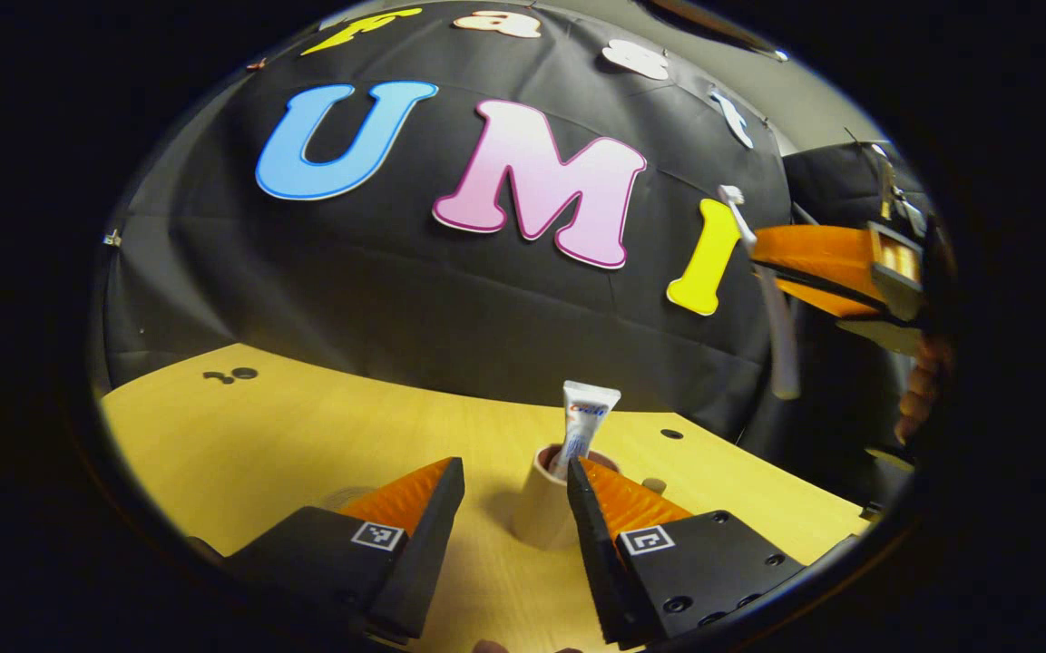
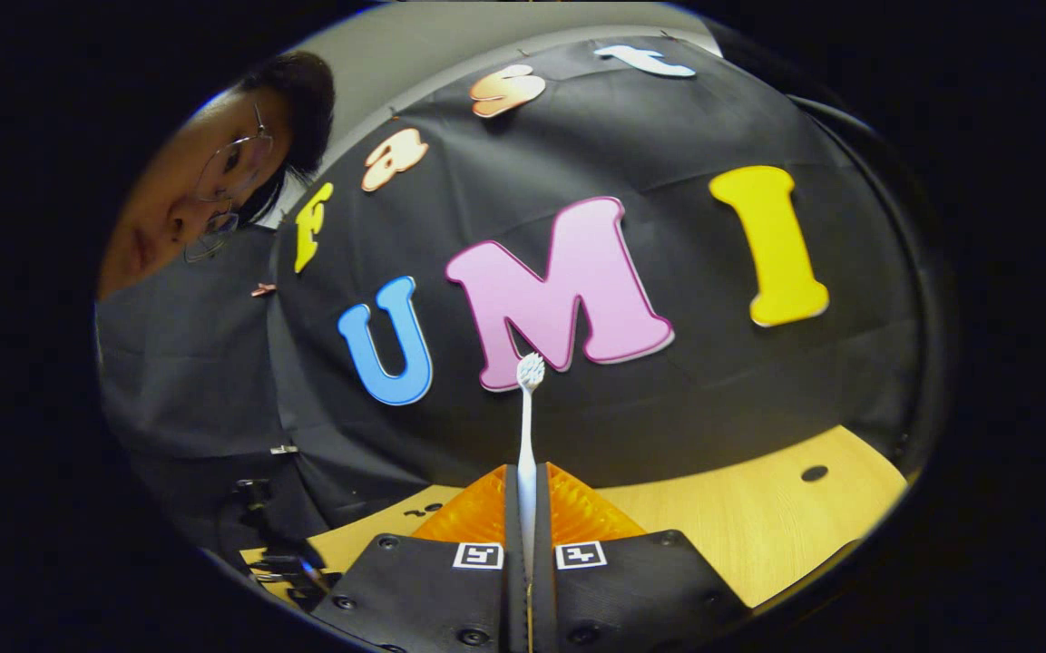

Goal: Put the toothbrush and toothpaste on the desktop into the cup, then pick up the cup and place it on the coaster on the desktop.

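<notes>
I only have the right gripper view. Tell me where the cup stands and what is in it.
Observer: The cup stands on the desktop, just ahead of the left claw, with the toothpaste upright inside it.
Operator: Report the left claw's state.
Observer: Open, holding nothing; the cup sits by its right finger.
Operator: Say how my toothbrush hangs from outside.
Observer: The left gripper view shows the right claw holding the toothbrush mid-handle, bristles up, raised above the desktop, to the right of the cup.
</notes>
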